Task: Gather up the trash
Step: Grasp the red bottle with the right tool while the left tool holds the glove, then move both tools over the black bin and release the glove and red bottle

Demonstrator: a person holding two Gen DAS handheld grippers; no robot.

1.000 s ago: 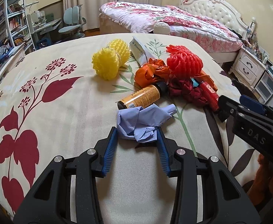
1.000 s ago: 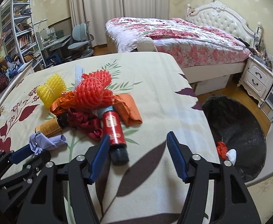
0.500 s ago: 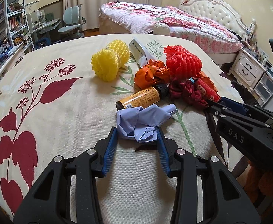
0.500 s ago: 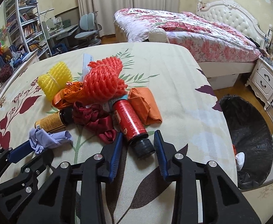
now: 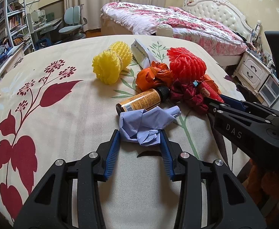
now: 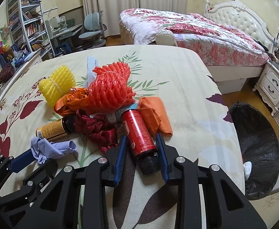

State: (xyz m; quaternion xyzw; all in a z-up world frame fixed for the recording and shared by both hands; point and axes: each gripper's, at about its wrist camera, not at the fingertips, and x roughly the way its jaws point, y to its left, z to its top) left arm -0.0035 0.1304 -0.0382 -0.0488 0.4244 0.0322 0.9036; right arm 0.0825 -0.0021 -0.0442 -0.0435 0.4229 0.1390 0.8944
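On the flower-print tablecloth (image 5: 50, 126) my left gripper (image 5: 139, 133) is shut on a crumpled pale blue wad (image 5: 149, 122), which rests on the cloth. My right gripper (image 6: 141, 137) has its jaws closing around a red bottle with a black cap (image 6: 137, 131), both pads against its sides; the bottle lies flat. Behind them lies the trash pile: an amber bottle (image 5: 141, 101), dark red ribbon (image 5: 187, 95), a crumpled orange bag (image 5: 152, 76), a red foam net (image 5: 185, 66), a yellow foam net (image 5: 111, 64), a white packet (image 5: 141, 53) and an orange wrapper (image 6: 154, 112).
A bin with a black liner (image 6: 259, 148) stands on the floor past the table's right edge, with a few scraps inside. A bed (image 6: 187, 28) and white nightstand (image 6: 272, 87) lie beyond; shelves and a desk chair (image 6: 91, 28) are at the far left.
The right gripper has moved forward over the red bottle and narrowed its jaws from wide apart to against the bottle's sides. The left gripper has stayed still on the blue wad.
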